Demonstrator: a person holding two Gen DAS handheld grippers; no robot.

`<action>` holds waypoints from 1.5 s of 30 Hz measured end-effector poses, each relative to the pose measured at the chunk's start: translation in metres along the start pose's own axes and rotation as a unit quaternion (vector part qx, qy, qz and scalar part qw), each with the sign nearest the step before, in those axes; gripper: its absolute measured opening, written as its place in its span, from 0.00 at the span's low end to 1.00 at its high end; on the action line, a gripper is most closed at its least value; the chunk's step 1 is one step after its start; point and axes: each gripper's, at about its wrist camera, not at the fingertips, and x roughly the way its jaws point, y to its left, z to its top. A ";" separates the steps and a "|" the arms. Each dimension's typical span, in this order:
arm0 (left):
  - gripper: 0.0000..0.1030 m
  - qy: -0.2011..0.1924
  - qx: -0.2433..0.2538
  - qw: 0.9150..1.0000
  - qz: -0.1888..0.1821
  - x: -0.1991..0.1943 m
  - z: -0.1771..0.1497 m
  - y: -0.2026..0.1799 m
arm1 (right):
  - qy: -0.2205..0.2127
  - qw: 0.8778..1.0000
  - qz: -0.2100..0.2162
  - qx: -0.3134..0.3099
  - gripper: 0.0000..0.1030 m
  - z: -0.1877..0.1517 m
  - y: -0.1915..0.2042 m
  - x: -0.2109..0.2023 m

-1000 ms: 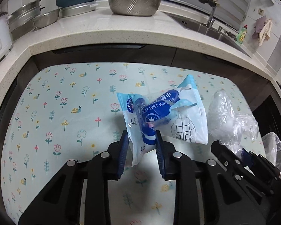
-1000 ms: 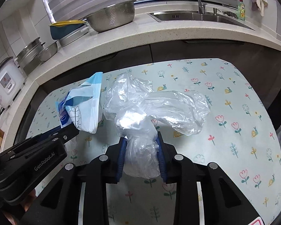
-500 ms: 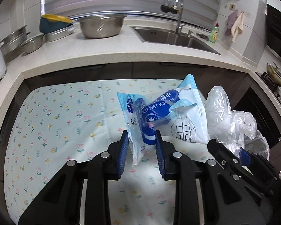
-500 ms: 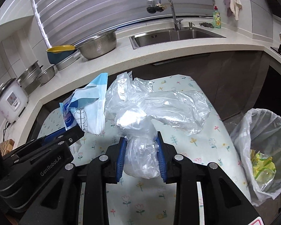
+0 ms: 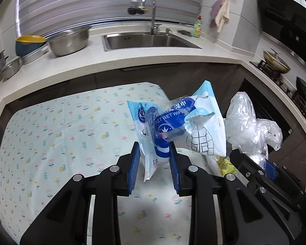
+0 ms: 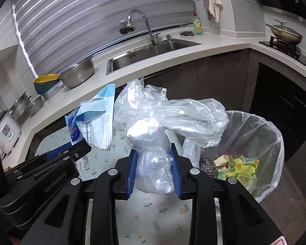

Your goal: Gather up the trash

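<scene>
A white stone counter point(image 5: 132, 61) wraps the kitchen in a curve, with dark cabinet fronts point(image 6: 220, 75) beneath it. A steel sink point(image 6: 153, 51) is sunk into its middle under a curved tap point(image 6: 140, 22), and grey horizontal blinds point(image 5: 91, 4) fill the window behind. Steel bowls point(image 5: 69, 39) stand toward the counter's left end, a green soap bottle point(image 5: 196, 27) at the sink's right. Cloths point(image 6: 212, 2) hang on the pale wall; pans sit on a hob point(image 5: 275, 65) at the right
</scene>
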 end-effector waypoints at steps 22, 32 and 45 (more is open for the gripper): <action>0.41 0.059 0.115 0.990 -0.065 0.061 -0.017 -0.164 | 0.000 0.989 -0.093 0.112 0.28 -0.021 -0.161 -0.023; 0.60 0.061 0.099 0.991 -0.058 0.074 -0.016 -0.161 | 0.007 0.990 -0.093 0.107 0.31 -0.016 -0.158 -0.006; 0.62 0.050 0.043 0.997 -0.033 0.068 -0.004 -0.112 | -0.004 0.993 -0.076 0.086 0.57 -0.003 -0.126 0.006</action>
